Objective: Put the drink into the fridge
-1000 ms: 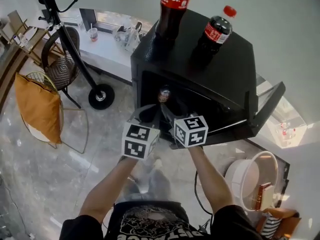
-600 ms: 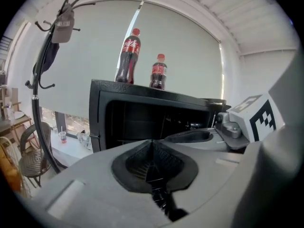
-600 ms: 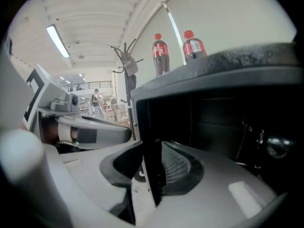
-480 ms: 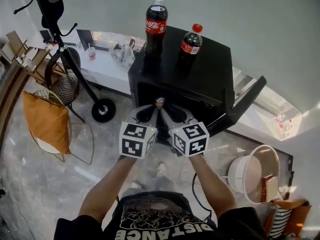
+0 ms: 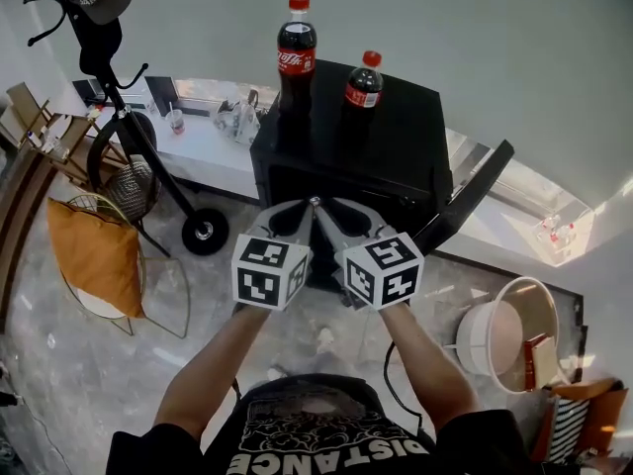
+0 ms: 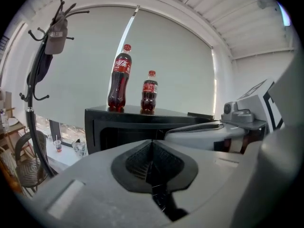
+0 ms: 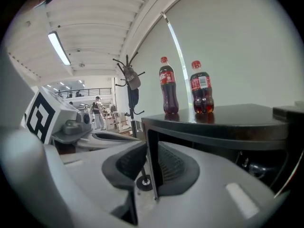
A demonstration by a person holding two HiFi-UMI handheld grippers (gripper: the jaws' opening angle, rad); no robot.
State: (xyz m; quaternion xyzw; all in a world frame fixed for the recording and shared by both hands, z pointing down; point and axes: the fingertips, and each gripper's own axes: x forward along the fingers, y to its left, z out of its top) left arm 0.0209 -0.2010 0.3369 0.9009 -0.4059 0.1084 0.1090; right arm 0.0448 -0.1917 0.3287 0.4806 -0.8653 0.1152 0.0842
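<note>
A black mini fridge [image 5: 396,156] stands with its door [image 5: 465,198] swung open to the right. On its top stand a taller cola bottle [image 5: 296,52] and a shorter cola bottle [image 5: 363,82], both upright with red caps. The same pair shows as the taller bottle [image 6: 119,77] and the shorter bottle [image 7: 201,89]. My left gripper [image 5: 300,209] and right gripper [image 5: 334,211] hover side by side before the fridge opening, and they hide its inside. The left gripper [image 6: 152,148] is shut and empty. The right gripper [image 7: 151,163] has just been closing, a narrow gap remains, and nothing is between its pads.
A coat stand [image 5: 94,8] with a cap rises at the left, by a scooter wheel [image 5: 205,234] and a chair with an orange cushion [image 5: 97,255]. A low white ledge [image 5: 198,142] carries a cup. A white bucket [image 5: 504,334] sits right of the fridge door.
Both grippers have drawn back from the fridge opening and risen. The bottle seen inside the fridge earlier is now hidden behind them. The right jaws have narrowed.
</note>
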